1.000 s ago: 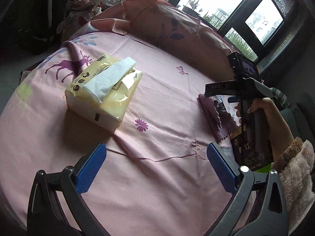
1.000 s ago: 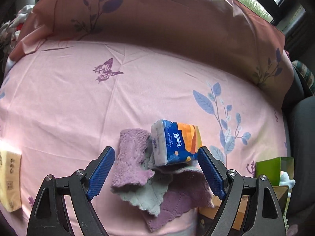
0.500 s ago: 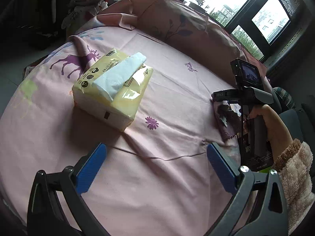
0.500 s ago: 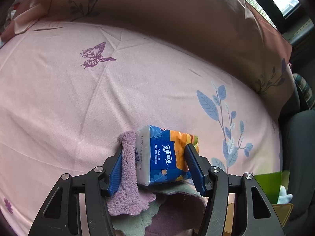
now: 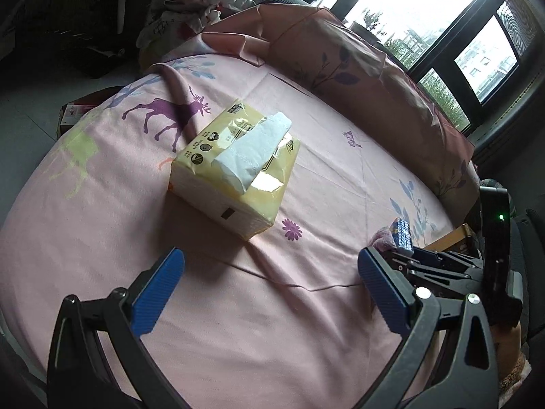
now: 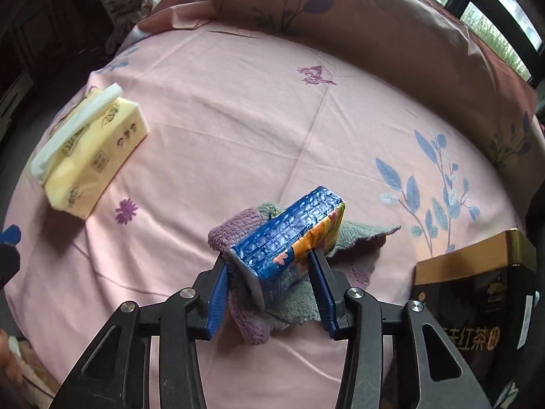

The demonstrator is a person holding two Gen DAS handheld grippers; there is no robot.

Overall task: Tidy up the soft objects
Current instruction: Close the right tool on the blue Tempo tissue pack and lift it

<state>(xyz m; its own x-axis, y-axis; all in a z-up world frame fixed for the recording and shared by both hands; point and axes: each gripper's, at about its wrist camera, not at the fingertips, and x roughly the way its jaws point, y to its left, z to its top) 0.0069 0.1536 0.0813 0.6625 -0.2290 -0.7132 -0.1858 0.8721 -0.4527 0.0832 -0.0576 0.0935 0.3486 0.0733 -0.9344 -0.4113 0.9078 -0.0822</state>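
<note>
- Right claw is closest in its own view, and its blue pads are closing in on the blue-and-orange tissue pack. The pack sits right between them, tilted, pads pressing on both sides, with a bit of purple cloth caught by the left pad.
- Under and behind that pack is the little pile of cloths: the purple one plus a grey-green cloth, bunched up on the pink bedsheet.
- Just right of the pile, at the edge of the bed, there's a dark box with a gold rim and printed characters on its face.
- Left claw is spread wide with nothing between the pads, just hanging over bare sheet.
- Past the left claw, pretty much mid-bed, is the yellow tissue pack with a white tissue sticking out of the top. It's well apart from the cloth pile, and the purple flower print is just beside its near corner.
- Further back the sheet has a purple deer print and a small butterfly print.
- At the far edge there's a pink pillow with a leaf pattern, then a heap of clothes and the windows.
</note>
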